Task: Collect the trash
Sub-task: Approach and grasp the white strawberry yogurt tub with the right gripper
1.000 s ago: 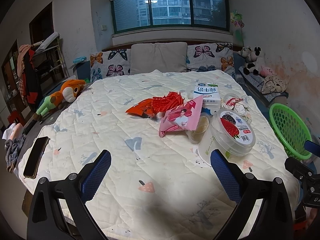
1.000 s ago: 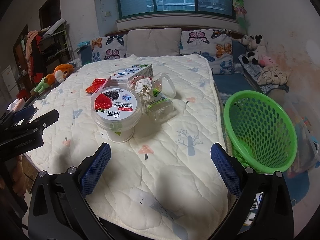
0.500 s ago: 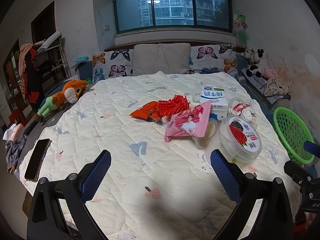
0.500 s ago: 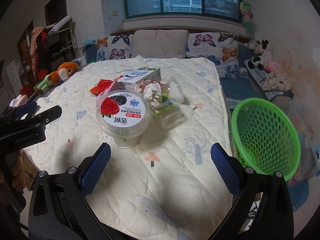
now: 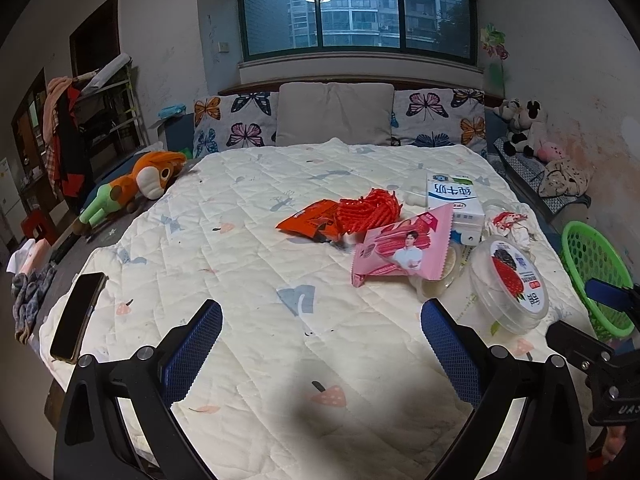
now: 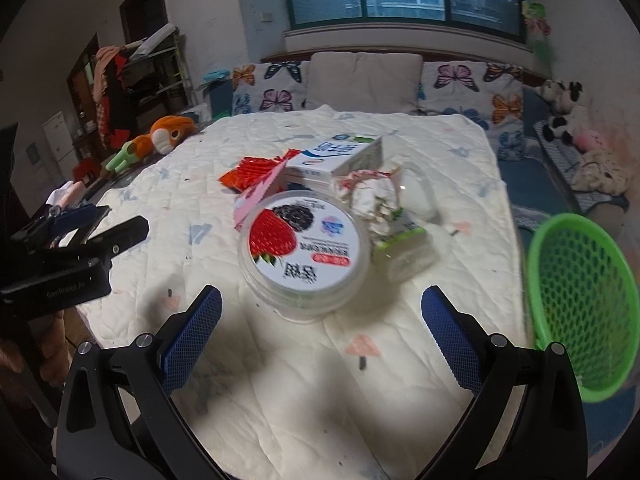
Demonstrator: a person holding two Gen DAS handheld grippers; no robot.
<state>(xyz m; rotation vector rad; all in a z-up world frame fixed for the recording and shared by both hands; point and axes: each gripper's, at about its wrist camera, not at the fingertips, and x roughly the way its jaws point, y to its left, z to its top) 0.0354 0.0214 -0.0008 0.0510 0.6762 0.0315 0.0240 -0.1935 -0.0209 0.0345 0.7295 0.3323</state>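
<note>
Both pairs of fingers stood wide apart, empty: our right gripper (image 6: 321, 334) faced the yogurt tub (image 6: 303, 249) near the bed's (image 6: 280, 400) right edge. We judged a low, level approach best, squeezing gently before carrying to the green basket (image 6: 582, 312); our left gripper (image 5: 321, 354) waited.

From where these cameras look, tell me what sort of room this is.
Most likely a bedroom in a flat. A quilted bed fills the view, with butterfly pillows and a grey cushion at its head under a window facing apartment blocks, plus a plush toy beside it.
</note>
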